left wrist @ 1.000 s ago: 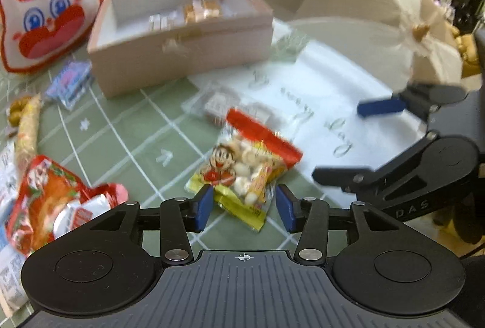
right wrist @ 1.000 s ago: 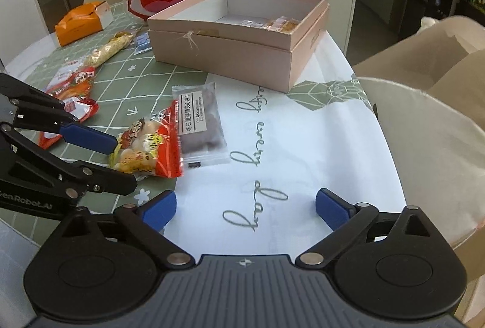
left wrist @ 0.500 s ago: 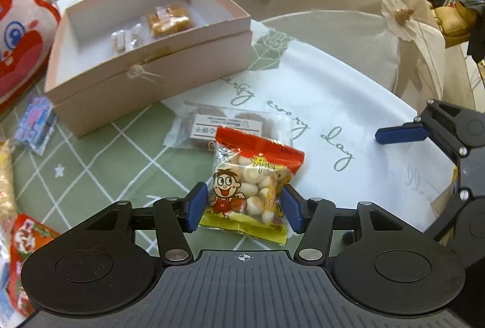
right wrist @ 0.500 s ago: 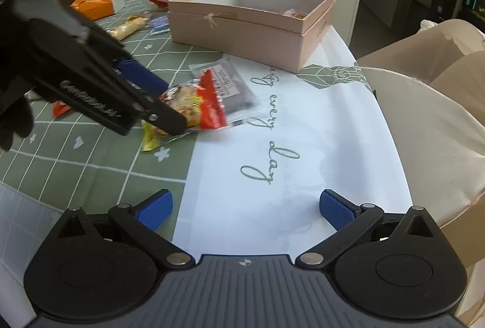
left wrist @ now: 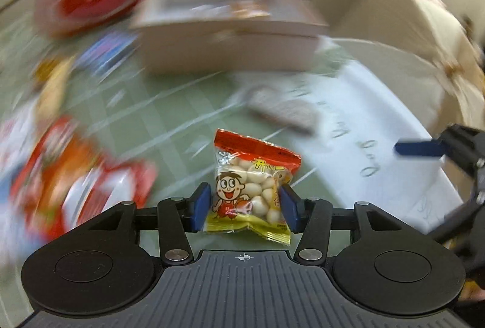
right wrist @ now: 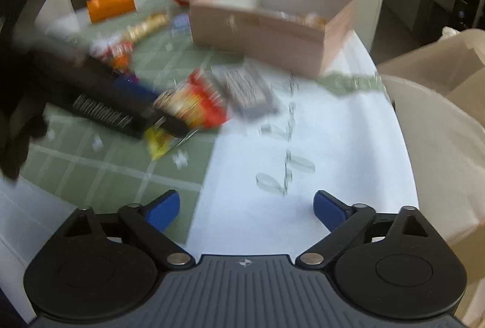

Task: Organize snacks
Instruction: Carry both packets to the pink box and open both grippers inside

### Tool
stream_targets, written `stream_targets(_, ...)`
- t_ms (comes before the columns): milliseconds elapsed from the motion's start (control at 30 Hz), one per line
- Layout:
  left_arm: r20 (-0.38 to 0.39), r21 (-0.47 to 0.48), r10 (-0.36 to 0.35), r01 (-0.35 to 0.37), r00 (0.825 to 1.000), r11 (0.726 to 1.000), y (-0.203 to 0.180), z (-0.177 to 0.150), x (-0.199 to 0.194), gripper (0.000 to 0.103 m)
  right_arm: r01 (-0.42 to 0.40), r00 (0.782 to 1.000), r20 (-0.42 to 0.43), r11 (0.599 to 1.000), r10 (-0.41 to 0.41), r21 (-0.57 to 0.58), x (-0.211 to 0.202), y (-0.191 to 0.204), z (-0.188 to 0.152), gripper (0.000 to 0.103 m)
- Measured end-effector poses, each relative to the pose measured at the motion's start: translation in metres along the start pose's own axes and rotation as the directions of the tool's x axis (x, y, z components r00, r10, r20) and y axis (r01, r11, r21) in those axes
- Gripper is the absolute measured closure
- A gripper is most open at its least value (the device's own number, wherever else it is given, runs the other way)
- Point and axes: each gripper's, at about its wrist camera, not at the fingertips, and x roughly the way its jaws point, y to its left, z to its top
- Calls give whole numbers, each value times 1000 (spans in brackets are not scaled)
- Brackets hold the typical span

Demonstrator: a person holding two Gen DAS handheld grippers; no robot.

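Worktop (right wrist: 303,207): half green checked cloth, half white cloth with script; the snacks lie mostly on the green half, toward its left edge.
Loose snacks, left edge: you have a red and orange packet (left wrist: 81,176) at the left edge of the worktop, blurred, and it is not boxed yet.
Left gripper (left wrist: 245,208): your jaws have just been closing a little, and the peanut bag (left wrist: 251,188) sits between them with both blue pads against its sides. You are grasping it.
Peanut bag, place: it appears lifted just clear of the green cloth, in front of the box and well short of it.
Dark wrapped bar (left wrist: 285,110): it lies beyond the bag, on the seam between the green and white cloth.
Pink box (right wrist: 272,25): it stands open at the far edge of the worktop, with a few small snacks already inside.
Right gripper (right wrist: 245,211): your jaws are spread wide over the white cloth near the front edge, with nothing between them.
Step in hand: you are carrying the peanut bag toward the box.
Next move: raise the bag over the box's near wall, then release it inside.
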Motion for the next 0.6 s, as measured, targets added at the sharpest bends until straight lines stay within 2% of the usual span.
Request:
stream_targets(133, 6, -143, -18, 18, 1000, 990, 15, -23, -15, 48, 12, 1000, 27, 1000, -12, -18, 16, -1, 33, 7)
stream_targets(200, 10, -167, -30, 31, 1000, 986, 14, -31, -20, 48, 14, 999, 31, 1000, -14, -14, 32, -2, 49, 8)
stream_targets(267, 15, -158, -30, 32, 999, 987, 9, -35, -23, 48, 22, 999, 28, 1000, -22, 14, 53, -5, 64, 13)
stream_targets(367, 18, -135, -14, 16, 1000, 991, 4, -37, -24, 48, 20, 1000, 6, 999, -21, 40, 80, -5, 76, 28)
stream_targets(467, 17, -133, -5, 8, 1000, 991, 1, -39, -25, 48, 38, 999, 1, 999, -38, 6, 83, 7, 75, 41)
stream_targets(533, 17, -135, -3, 5, 1000, 991, 0, -40, -25, 48, 9, 1000, -15, 1000, -10, -28, 76, 16, 70, 62)
stream_targets(600, 16, -136, 0, 2, 1000, 991, -1, -40, -25, 48, -12, 999, -43, 998, 9, -62, 66, 24, 61, 64)
